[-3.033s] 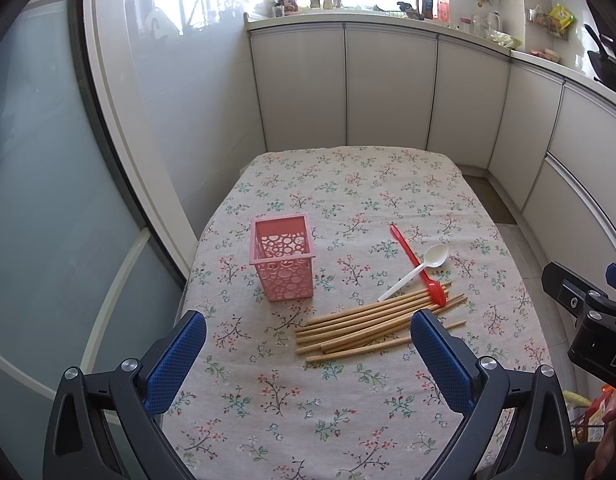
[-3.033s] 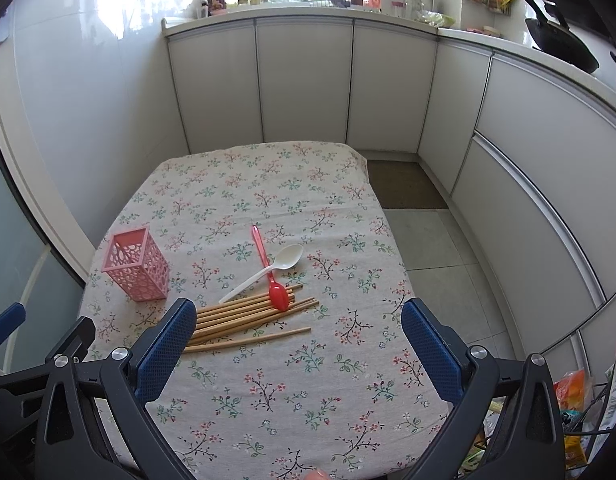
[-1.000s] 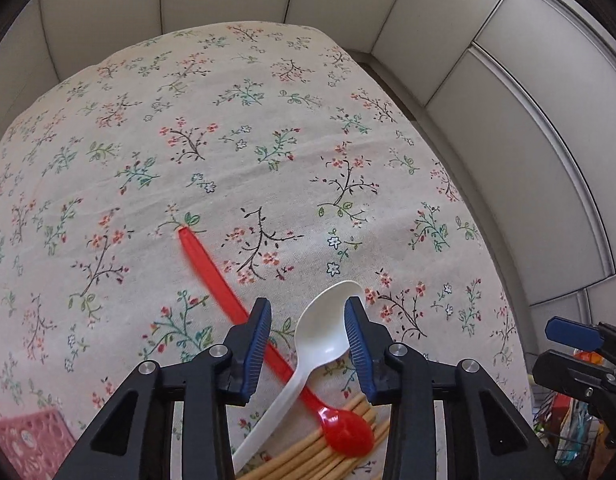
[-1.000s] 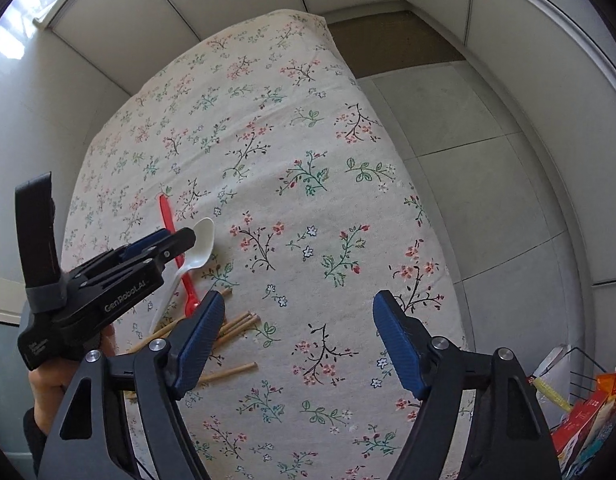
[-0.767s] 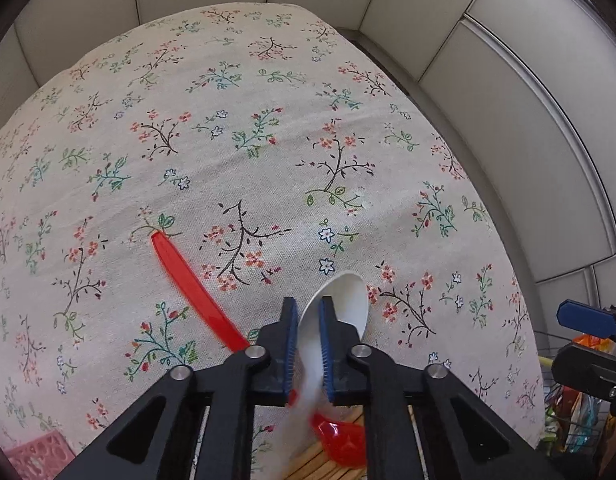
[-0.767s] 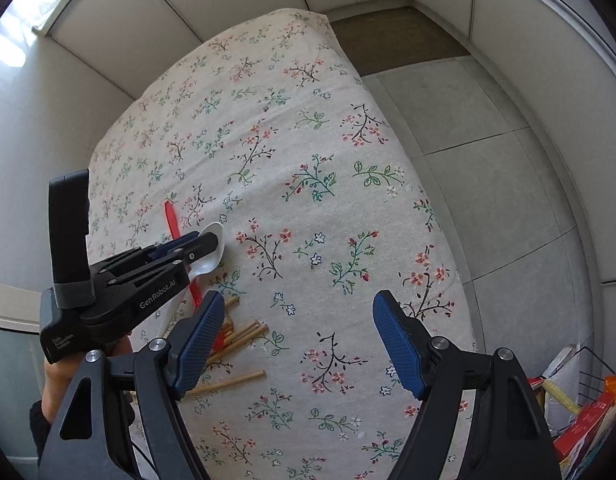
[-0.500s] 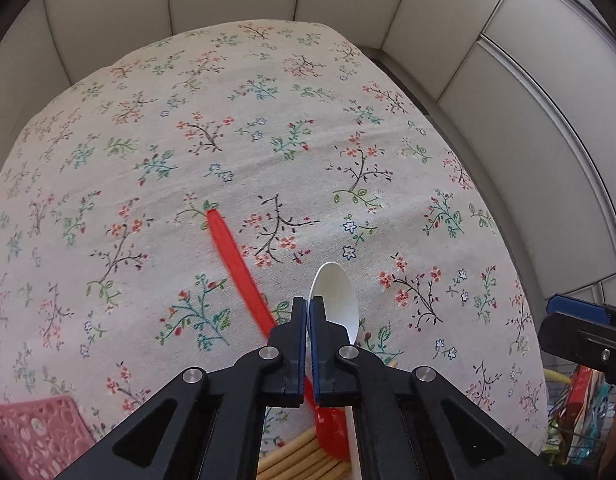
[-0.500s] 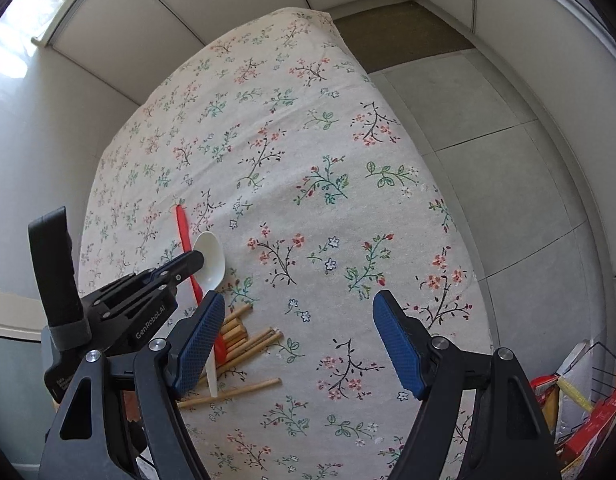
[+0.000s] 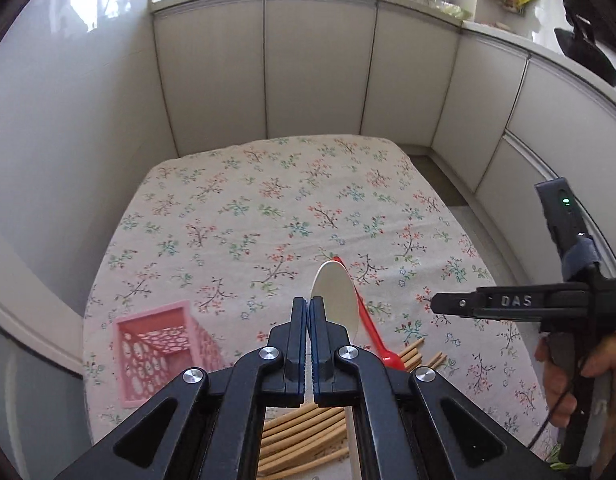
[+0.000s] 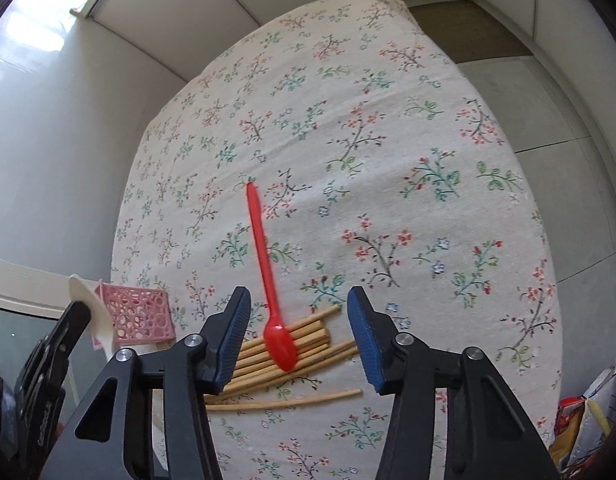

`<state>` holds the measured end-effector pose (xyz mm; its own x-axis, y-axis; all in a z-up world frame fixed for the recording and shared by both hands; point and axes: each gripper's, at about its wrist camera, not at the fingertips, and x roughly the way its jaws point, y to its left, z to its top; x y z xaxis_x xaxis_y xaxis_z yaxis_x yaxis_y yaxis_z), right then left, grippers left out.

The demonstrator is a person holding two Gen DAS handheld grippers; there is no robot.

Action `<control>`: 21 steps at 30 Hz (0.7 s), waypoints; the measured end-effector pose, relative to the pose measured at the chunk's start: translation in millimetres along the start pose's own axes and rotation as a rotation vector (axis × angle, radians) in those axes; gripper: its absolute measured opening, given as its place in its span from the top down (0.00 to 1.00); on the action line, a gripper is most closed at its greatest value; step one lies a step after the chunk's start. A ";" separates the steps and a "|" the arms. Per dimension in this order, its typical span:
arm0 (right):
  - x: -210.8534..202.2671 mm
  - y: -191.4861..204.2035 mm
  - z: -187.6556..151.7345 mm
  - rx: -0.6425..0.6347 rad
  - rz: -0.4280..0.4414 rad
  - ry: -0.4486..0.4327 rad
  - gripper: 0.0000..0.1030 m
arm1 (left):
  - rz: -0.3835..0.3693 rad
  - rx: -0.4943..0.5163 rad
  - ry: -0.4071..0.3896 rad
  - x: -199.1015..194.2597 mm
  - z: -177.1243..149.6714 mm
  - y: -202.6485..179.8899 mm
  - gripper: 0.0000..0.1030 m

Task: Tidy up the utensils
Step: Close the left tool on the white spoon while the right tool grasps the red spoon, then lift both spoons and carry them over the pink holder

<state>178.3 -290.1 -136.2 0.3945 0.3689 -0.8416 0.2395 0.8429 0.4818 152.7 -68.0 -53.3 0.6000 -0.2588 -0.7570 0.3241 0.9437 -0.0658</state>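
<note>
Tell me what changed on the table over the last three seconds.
The left hand-held gripper closed on the white plastic spoon and lifted it off the floral tablecloth. The red plastic spoon, wooden chopsticks and pink perforated basket stayed put.

Red spoon [image 10: 268,264], pink basket [image 9: 164,344], floral tablecloth [image 10: 387,160]

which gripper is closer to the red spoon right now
Right. The right gripper hangs open with the red spoon bowl between its fingers; the left gripper is off to the side, shut on the white spoon.
</note>
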 end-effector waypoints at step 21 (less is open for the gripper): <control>121.7 71.0 54.0 -0.199 -0.254 0.034 0.82 | -0.026 -0.075 -0.072 -18.5 -24.1 56.5 0.99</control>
<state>291.2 -206.5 -191.2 0.3138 0.1467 -0.9381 0.1472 0.9686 0.2006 142.3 -4.9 -58.6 0.6439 -0.2950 -0.7059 0.2863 0.9486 -0.1352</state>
